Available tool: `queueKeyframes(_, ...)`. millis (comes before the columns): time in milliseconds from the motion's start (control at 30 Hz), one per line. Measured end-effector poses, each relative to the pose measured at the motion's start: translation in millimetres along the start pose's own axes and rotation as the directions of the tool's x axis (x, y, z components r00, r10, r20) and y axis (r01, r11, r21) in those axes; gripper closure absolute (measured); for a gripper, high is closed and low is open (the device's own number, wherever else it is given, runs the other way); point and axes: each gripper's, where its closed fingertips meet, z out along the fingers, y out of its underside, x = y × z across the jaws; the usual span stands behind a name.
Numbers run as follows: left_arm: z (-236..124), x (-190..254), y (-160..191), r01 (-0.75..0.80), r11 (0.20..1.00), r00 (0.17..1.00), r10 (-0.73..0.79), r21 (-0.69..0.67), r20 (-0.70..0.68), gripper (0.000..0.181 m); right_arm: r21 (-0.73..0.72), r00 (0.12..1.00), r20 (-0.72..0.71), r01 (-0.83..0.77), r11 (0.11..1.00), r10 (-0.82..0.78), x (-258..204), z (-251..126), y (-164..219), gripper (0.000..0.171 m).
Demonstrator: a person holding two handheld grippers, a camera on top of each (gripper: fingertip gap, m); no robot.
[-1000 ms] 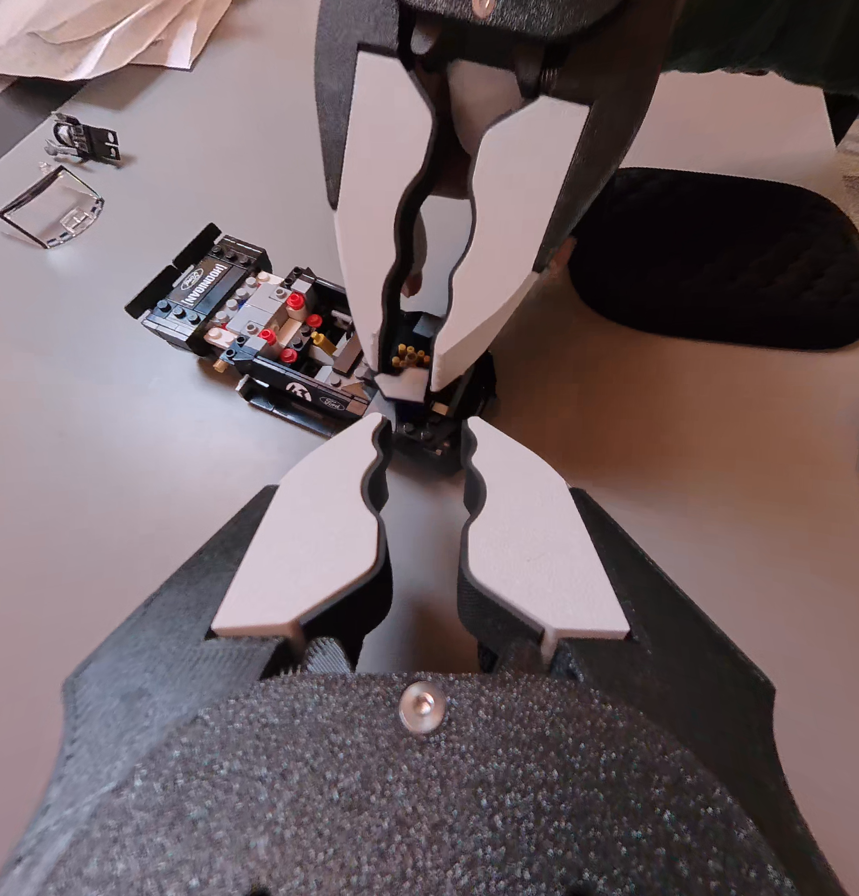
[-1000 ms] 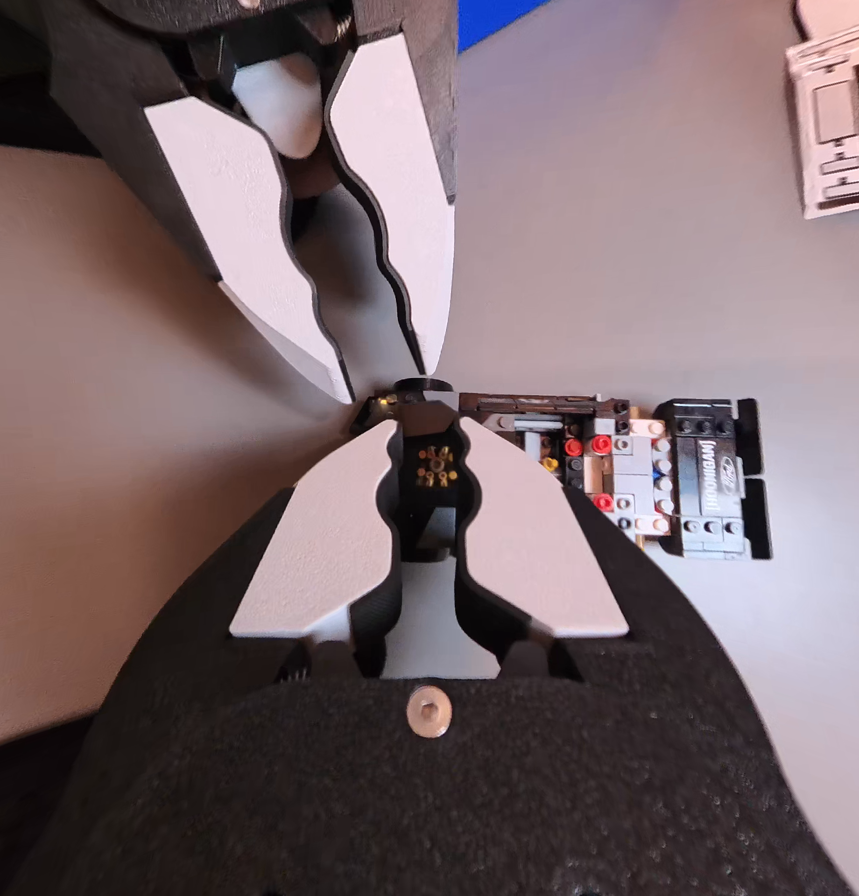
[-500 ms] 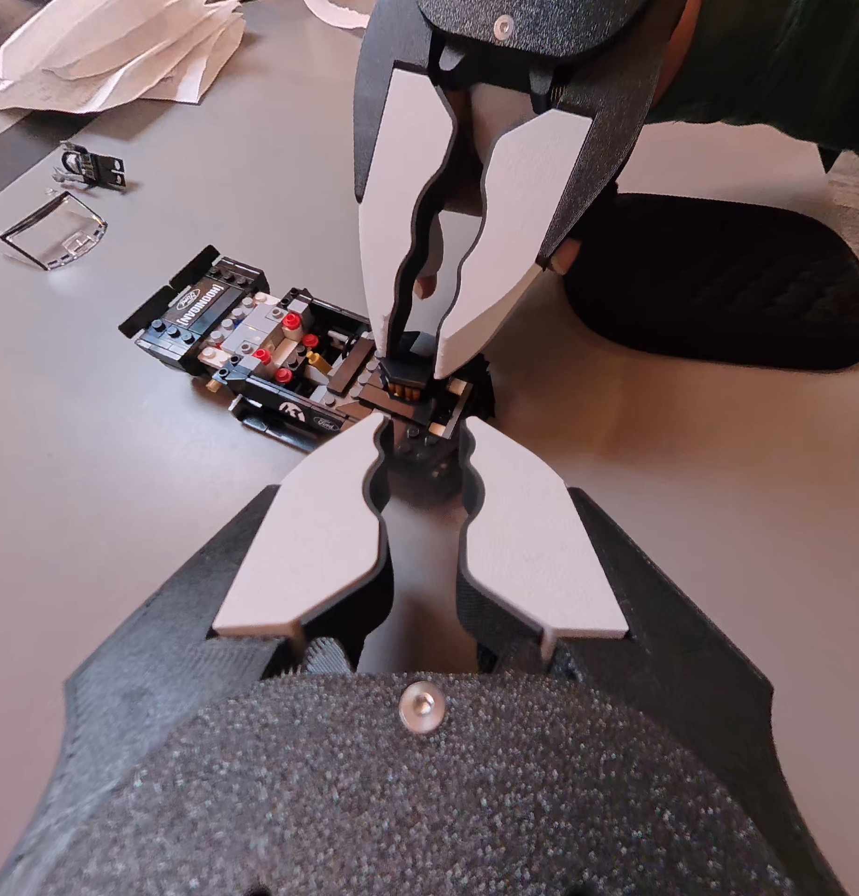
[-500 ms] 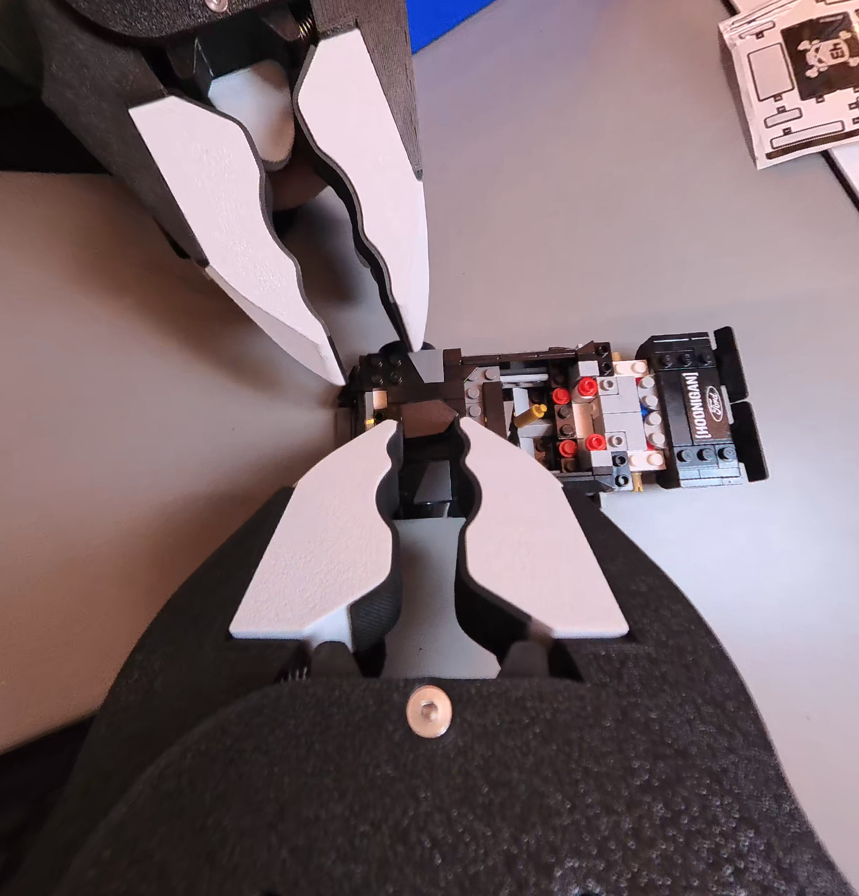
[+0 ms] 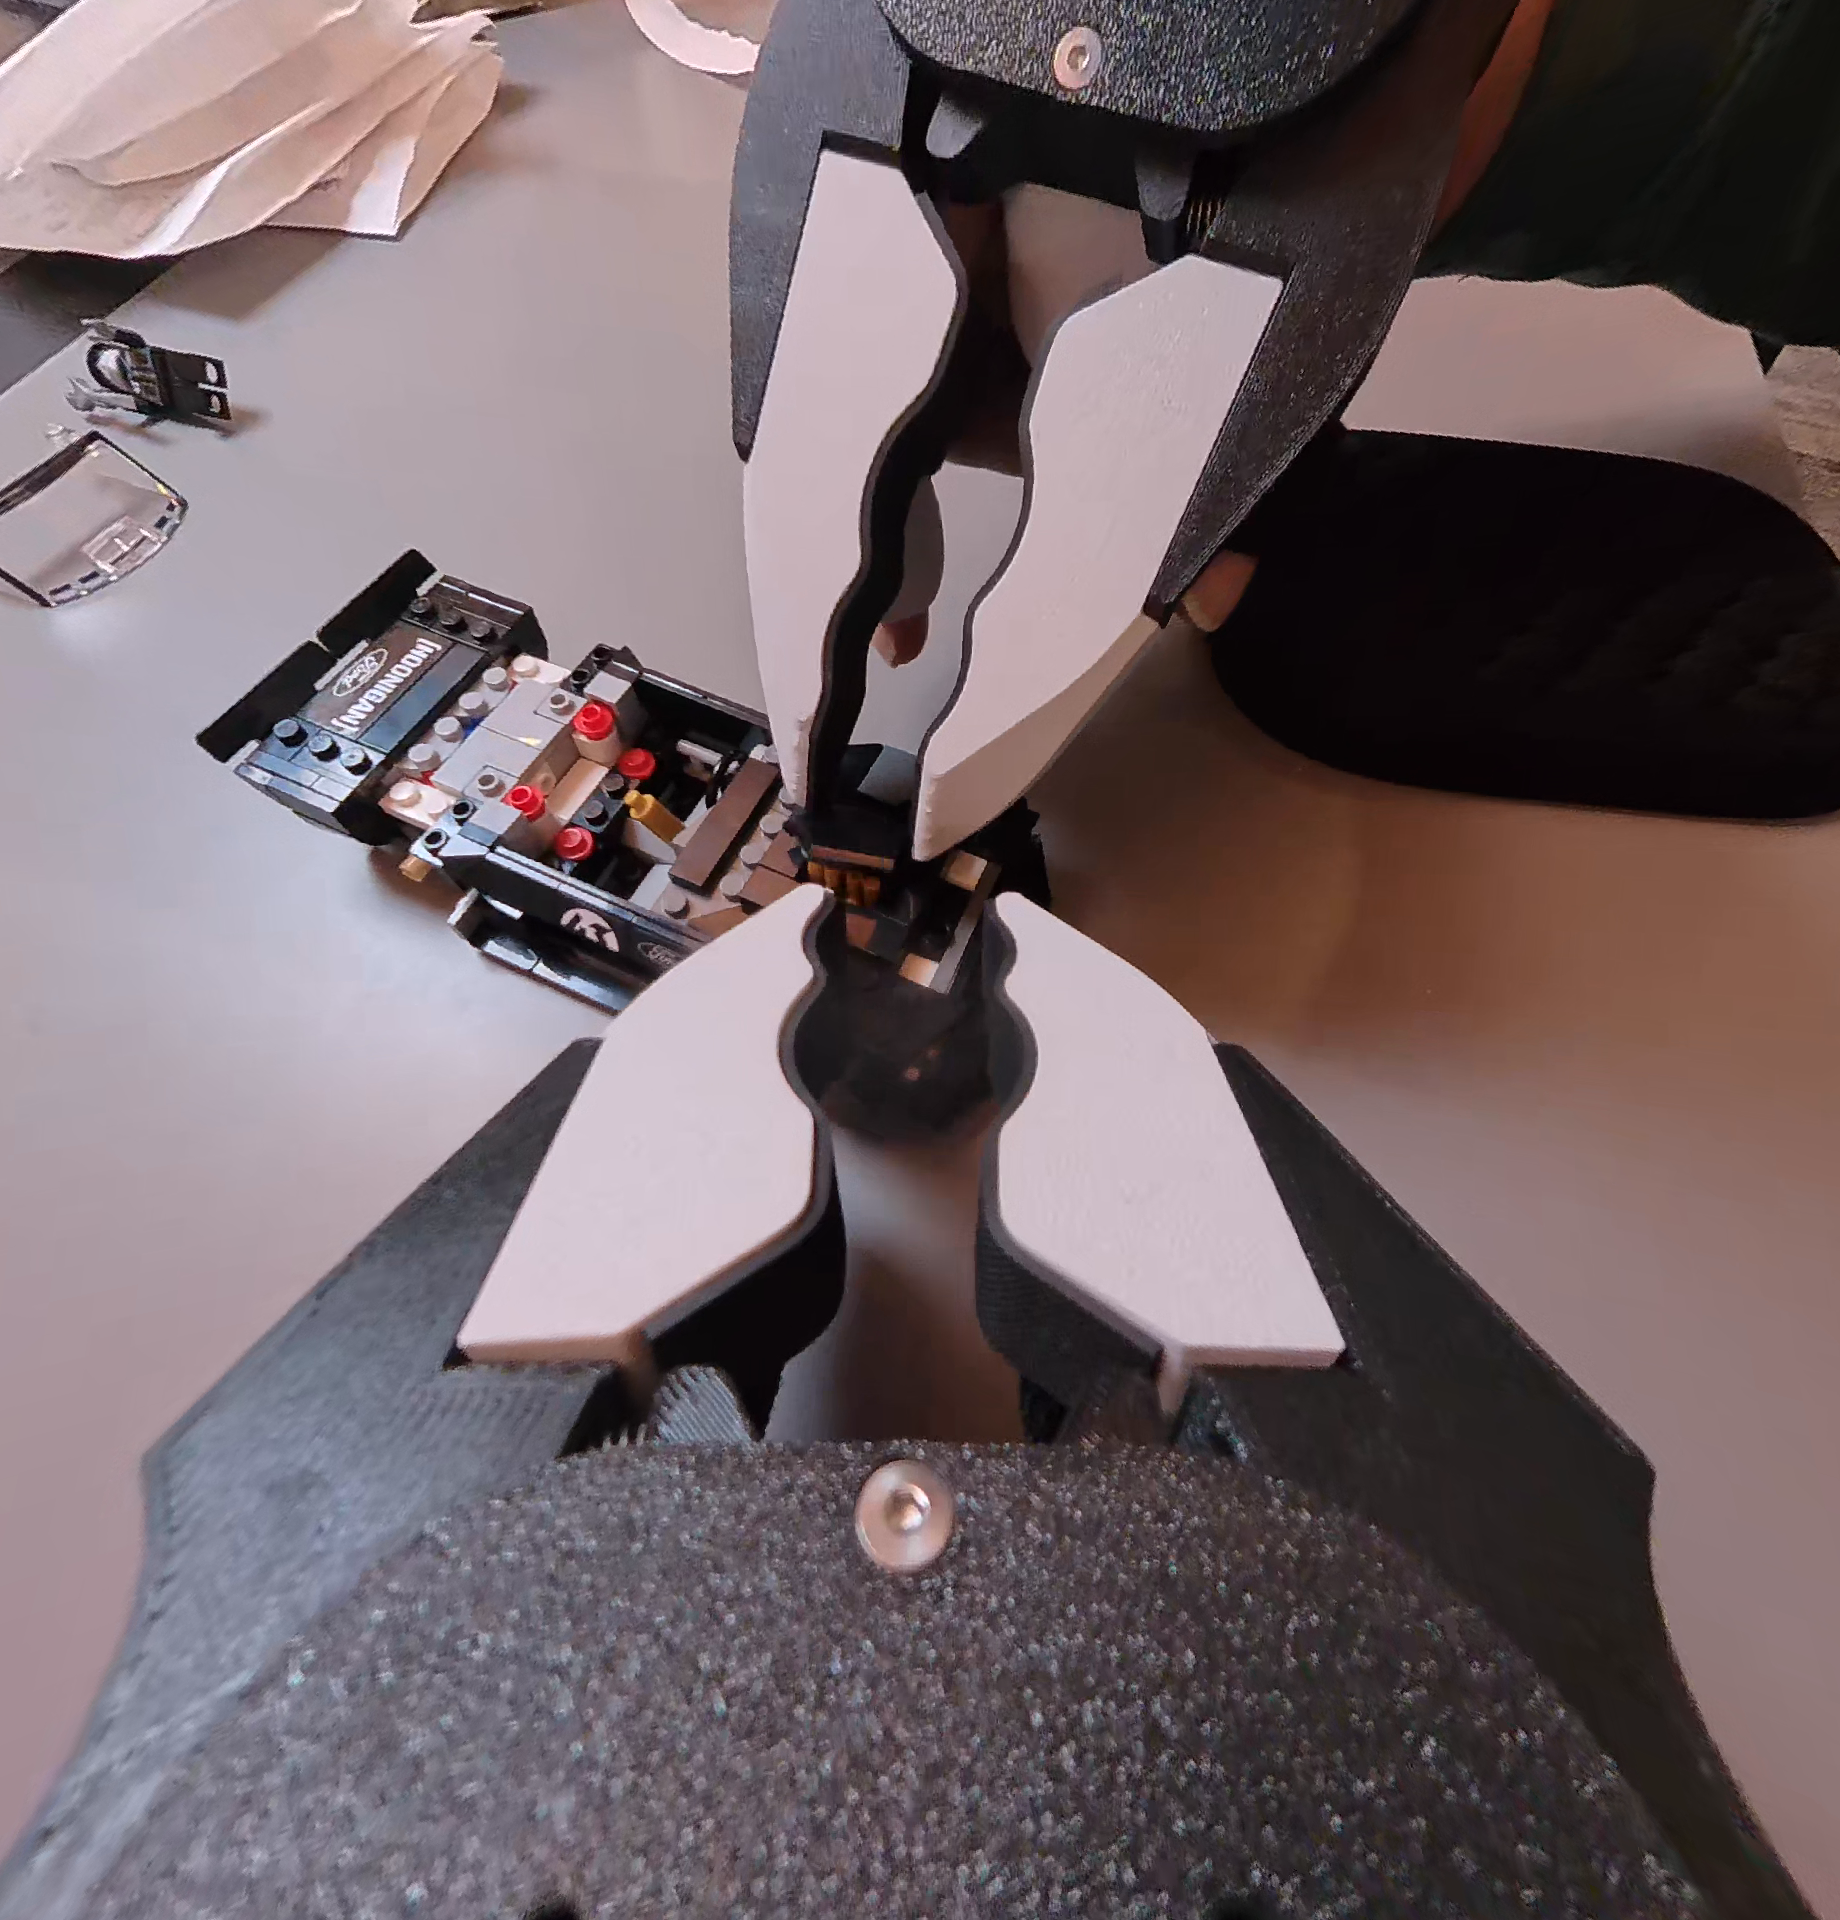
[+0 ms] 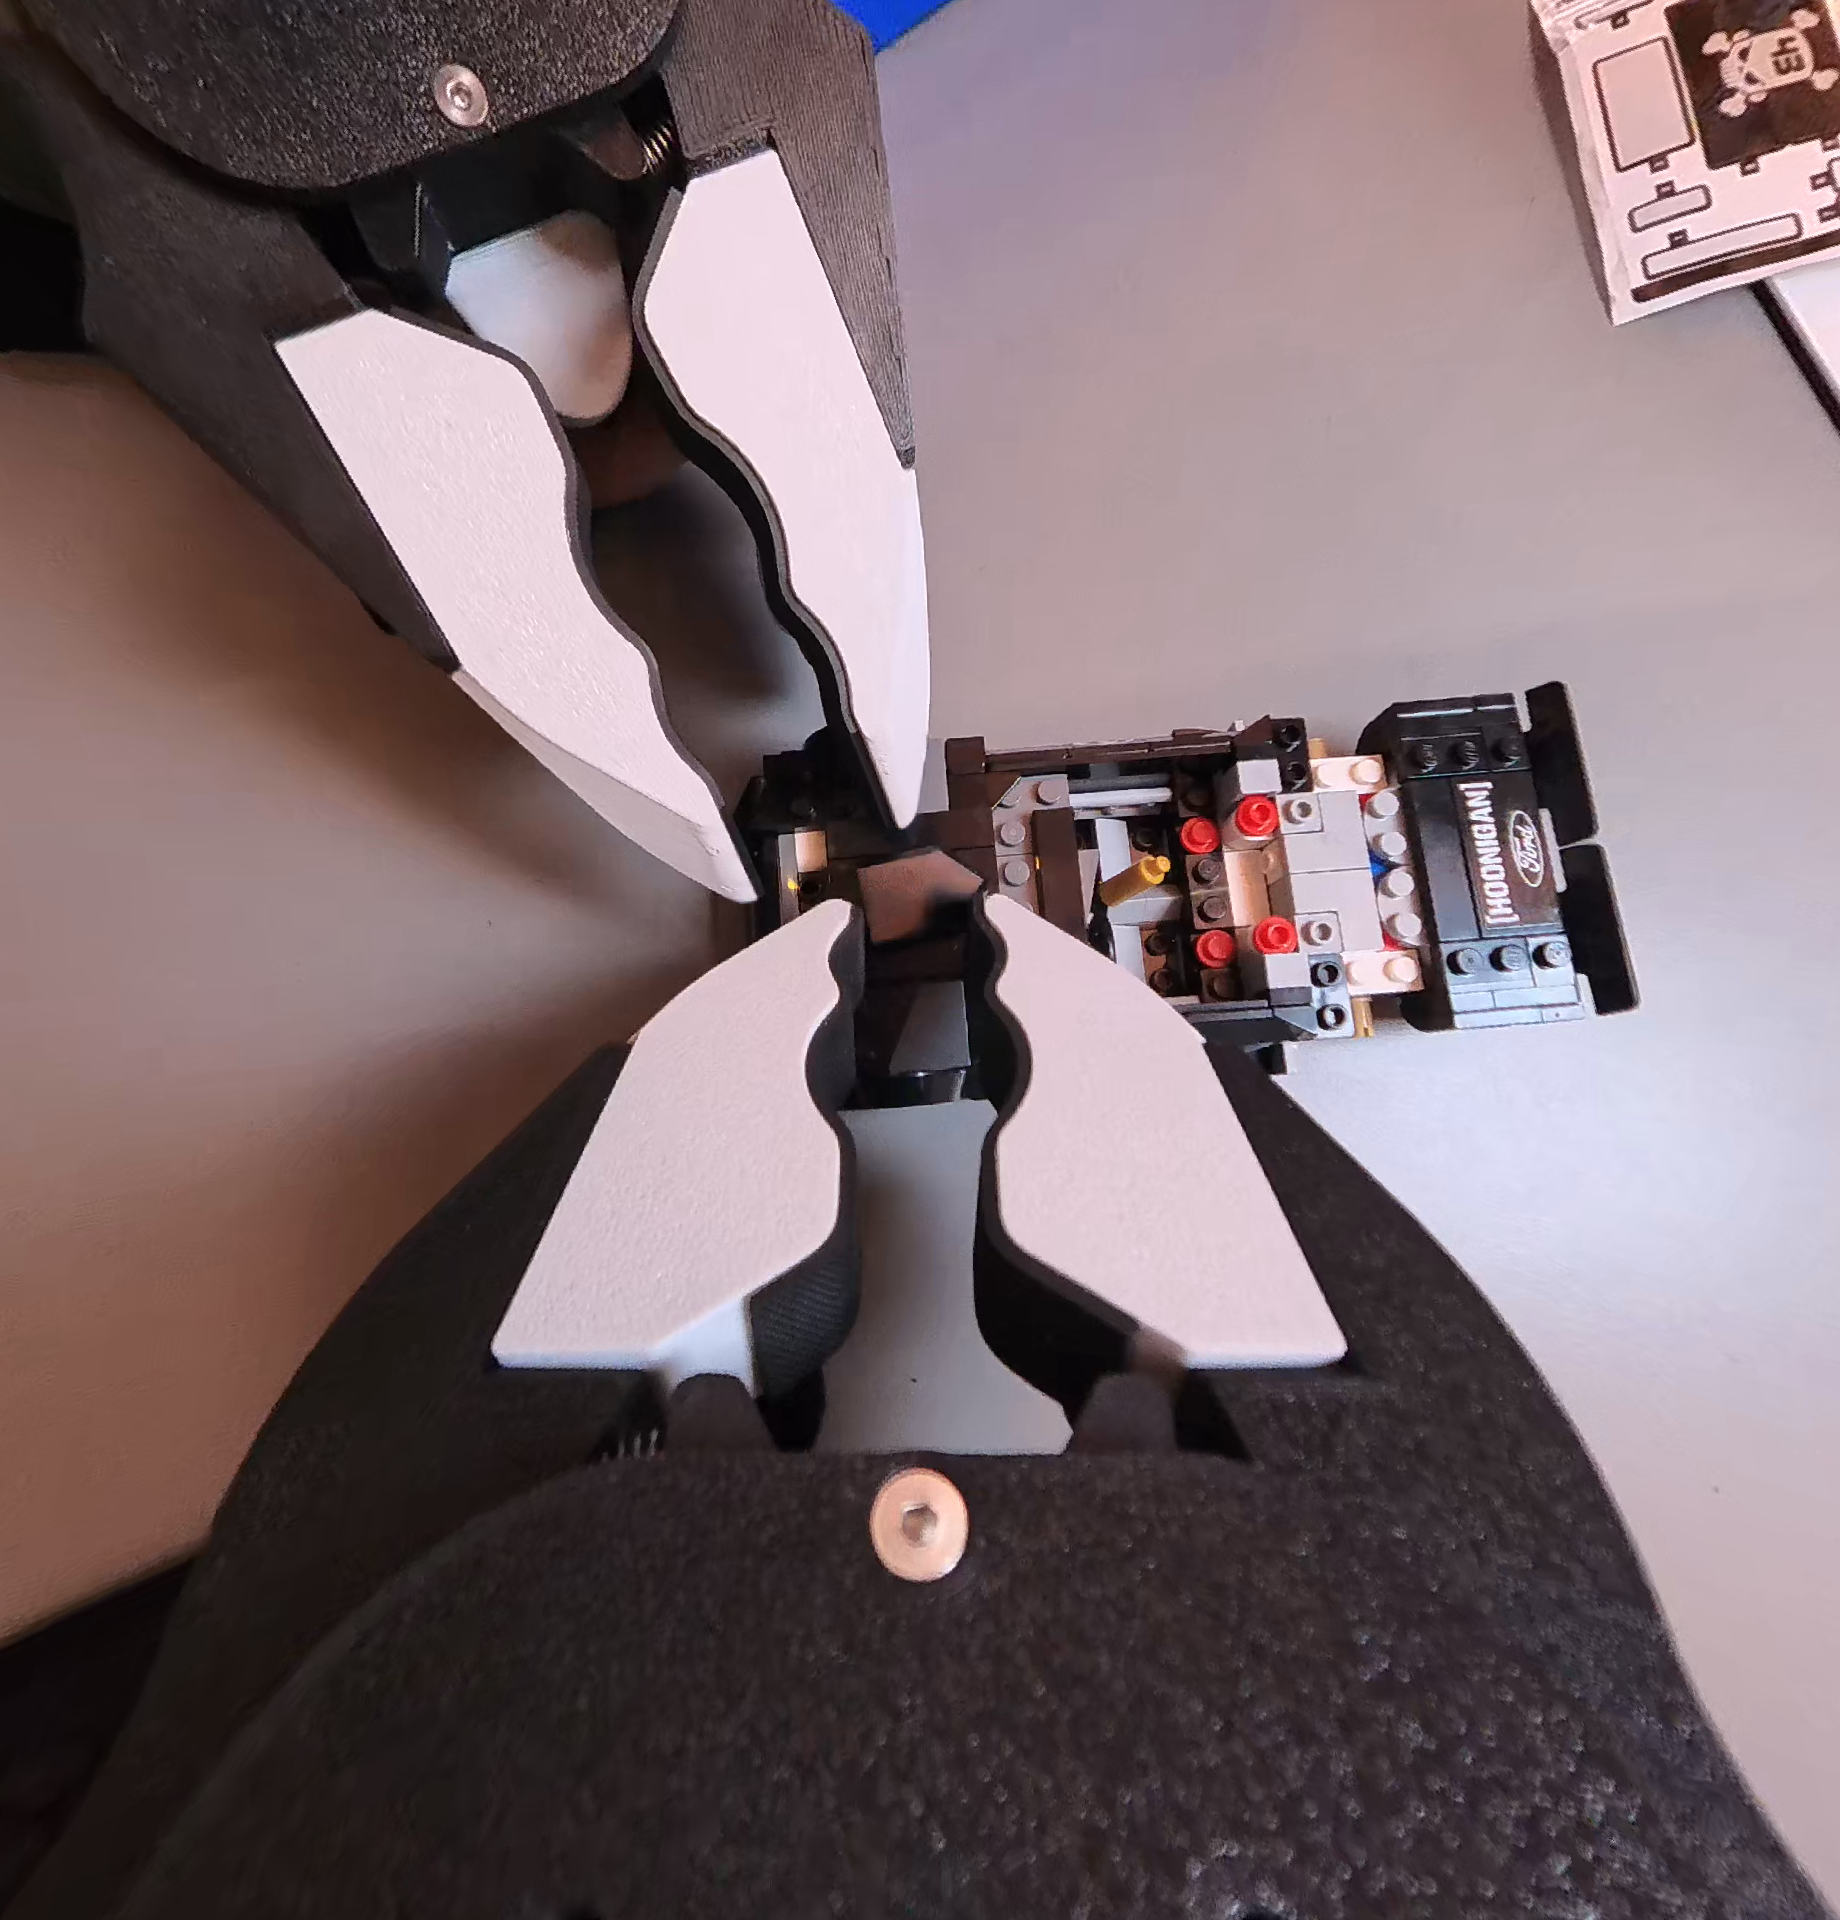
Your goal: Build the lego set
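Tongs from both hands meet over one end of the lego car (image 5: 542, 790), which lies on the grey table (image 5: 220, 1091). The left gripper (image 5: 900, 914) has its white fingers (image 5: 687, 1122) closed onto the near end of the car, gripping the black nose section from both sides. The right gripper (image 6: 921, 914) comes in from the opposite side and pinches a small black block (image 6: 911, 899) with a grey sloped top, set down on the car's front end; its fingers stand only a narrow gap apart, filled by that block. In the left wrist view the block (image 5: 859, 821) shows gold-coloured pegs on its side, just beyond the left fingertips.

Beyond the tongs the rest of the car stretches away, with red studs, grey plates and a black rear wing. Well off to the left of the left gripper lie a clear windscreen piece (image 5: 69, 530), a small black part (image 5: 157, 374) and crumpled paper bags (image 5: 220, 125). A sticker sheet (image 6: 1726, 135) lies far right of the right gripper.
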Motion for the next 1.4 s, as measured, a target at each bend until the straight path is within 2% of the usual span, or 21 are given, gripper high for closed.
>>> queueKeyframes(567, 2.4, 2.6, 0.2, -0.021, 1.000, 1.000, 0.021, -0.005, -0.001, 0.154, 0.000, 0.998, -0.033, -0.047, 0.999, 0.047, -1.7, 0.4, -4.3, 0.151)
queueKeyframes(867, 1.6, 1.0, 0.8, -0.029, 1.000, 1.000, 0.029, -0.006, 0.009, 0.154, 0.020, 0.996, -0.067, -0.058, 0.998, 0.060, 2.8, -1.8, -6.3, 0.162)
queueKeyframes(1000, 0.8, 0.0, 1.6, -0.028, 1.000, 1.000, 0.028, -0.007, 0.013, 0.154, 0.039, 0.996, -0.065, -0.065, 0.997, 0.068, 2.7, -4.8, -7.7, 0.161)
queueKeyframes(1333, -19.9, -12.0, -6.5, -0.043, 0.999, 0.996, 0.040, 0.029, 0.076, 0.156, 0.039, 0.994, -0.058, 0.091, 0.995, -0.089, -47.9, -1.5, 2.6, 0.145)
queueKeyframes(1400, -24.1, -14.7, -9.6, -0.039, 0.998, 0.995, 0.035, 0.044, 0.089, 0.156, 0.012, 0.997, -0.039, 0.070, 0.997, -0.070, -61.7, 5.3, 10.2, 0.143)
